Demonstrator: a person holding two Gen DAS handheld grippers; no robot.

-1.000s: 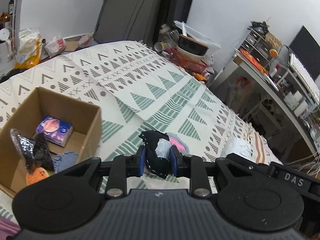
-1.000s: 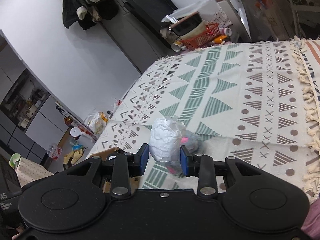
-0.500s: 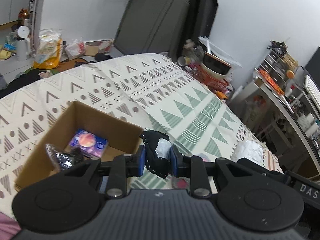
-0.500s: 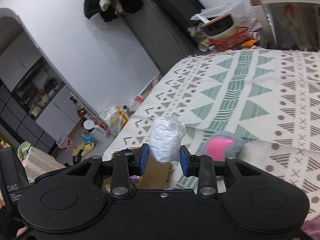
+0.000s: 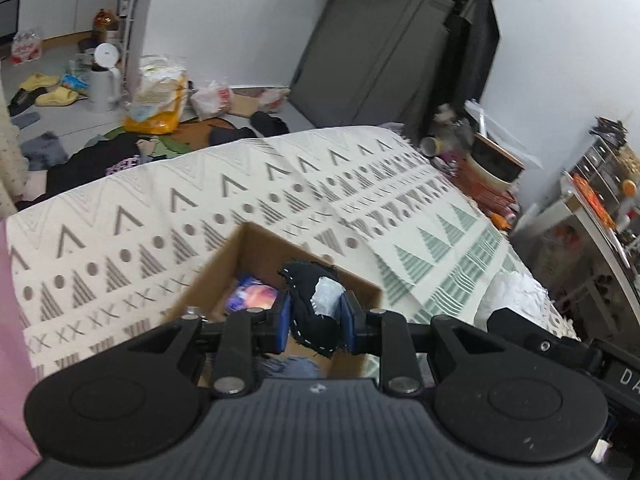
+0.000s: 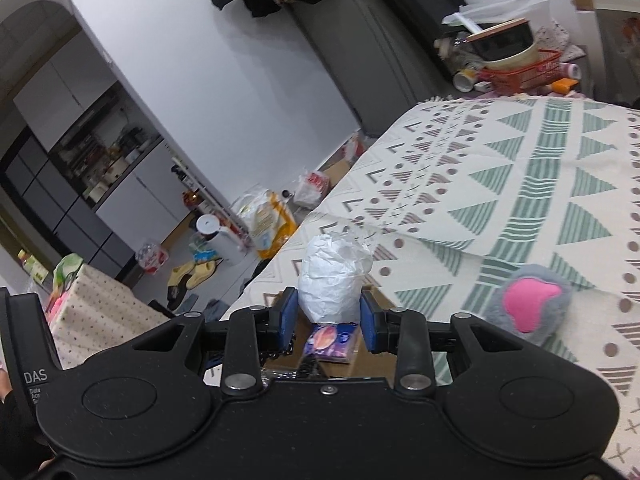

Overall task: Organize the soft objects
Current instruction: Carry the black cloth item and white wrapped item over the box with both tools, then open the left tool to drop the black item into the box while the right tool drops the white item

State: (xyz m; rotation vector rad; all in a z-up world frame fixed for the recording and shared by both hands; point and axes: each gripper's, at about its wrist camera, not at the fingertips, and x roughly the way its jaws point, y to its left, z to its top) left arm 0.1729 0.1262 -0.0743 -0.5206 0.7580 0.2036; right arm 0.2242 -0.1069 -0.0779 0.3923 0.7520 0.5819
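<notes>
My left gripper (image 5: 315, 320) is shut on a black cloth piece with a grey patch (image 5: 316, 312), held over the open cardboard box (image 5: 224, 256). A purple tissue pack (image 5: 253, 297) and a blue fabric piece (image 5: 294, 369) lie inside the box. My right gripper (image 6: 329, 316) is shut on a crumpled white bundle (image 6: 334, 276), also above the box, whose tissue pack (image 6: 331, 338) shows below the fingers. A grey plush with a pink heart (image 6: 528, 306) rests on the patterned blanket (image 6: 520, 184) to the right. The white bundle (image 5: 516, 294) and the right gripper body also show in the left wrist view.
The blanket (image 5: 160, 216) covers a bed. Beyond its far edge the floor holds bags (image 5: 158, 100), slippers (image 5: 52, 94), clothes and a white kettle (image 5: 102, 80). A red basket with bowls (image 6: 516, 64) and a cluttered shelf (image 5: 600, 200) stand at the right.
Both grippers have moved left with their loads and now hang over the cardboard box. The grey plush stays on the blanket, now off to the right of the right gripper.
</notes>
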